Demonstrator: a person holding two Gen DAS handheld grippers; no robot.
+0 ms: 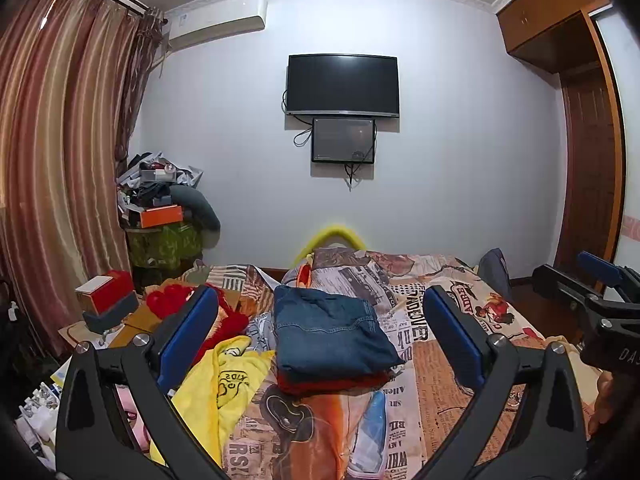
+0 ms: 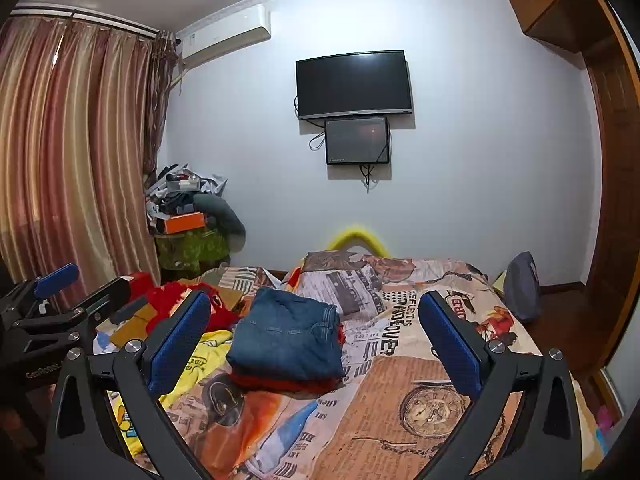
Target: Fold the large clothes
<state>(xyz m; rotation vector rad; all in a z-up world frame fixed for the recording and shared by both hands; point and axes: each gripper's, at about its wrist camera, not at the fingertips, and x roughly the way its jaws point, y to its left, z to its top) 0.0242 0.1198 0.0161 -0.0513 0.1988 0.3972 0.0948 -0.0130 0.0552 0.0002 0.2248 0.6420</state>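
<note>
Folded blue jeans point(image 1: 332, 332) lie on top of a folded red garment point(image 1: 332, 384) on the bed; the stack also shows in the right wrist view point(image 2: 286, 340). A yellow garment point(image 1: 228, 384) lies crumpled to its left, also in the right wrist view point(image 2: 192, 364). A red fluffy garment point(image 1: 180, 300) lies further left. My left gripper point(image 1: 320, 340) is open and empty, held above the bed in front of the stack. My right gripper point(image 2: 316, 344) is open and empty, to the right of the left one.
The bed has a printed orange and newspaper-pattern cover point(image 2: 400, 412). A pile of boxes and clutter point(image 1: 160, 200) stands in the far left corner by the curtain point(image 1: 52, 140). A red and white box point(image 1: 106, 292) sits at left. A grey bag point(image 2: 522, 286) leans at the bed's right.
</note>
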